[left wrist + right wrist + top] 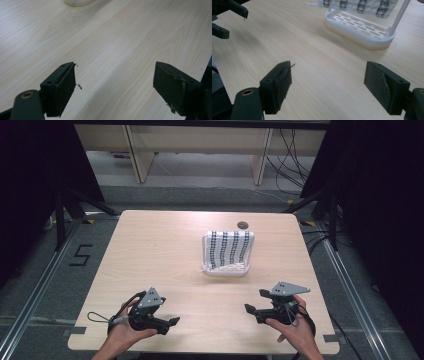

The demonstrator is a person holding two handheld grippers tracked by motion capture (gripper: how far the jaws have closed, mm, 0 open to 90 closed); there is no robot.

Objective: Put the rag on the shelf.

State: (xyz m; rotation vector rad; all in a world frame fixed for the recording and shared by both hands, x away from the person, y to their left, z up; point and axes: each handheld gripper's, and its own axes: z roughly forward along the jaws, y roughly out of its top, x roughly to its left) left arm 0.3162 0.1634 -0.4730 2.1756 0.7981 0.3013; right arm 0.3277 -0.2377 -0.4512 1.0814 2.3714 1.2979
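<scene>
High view: a white basket (226, 269) holding a patterned cloth (230, 247) sits mid-bench (150, 250). Well nearer the person than the basket, the left tool (172, 322) and right tool (248, 309) hover apart, jaws spread, gripping nothing.

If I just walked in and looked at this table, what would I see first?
First you'd spot the white rack in the middle of the wooden table, with a white cloth with black patterned stripes draped on it. Then the two black grippers at the near edge, the left gripper and the right gripper, each held in a hand with its jaws wide open and nothing between them.
</scene>
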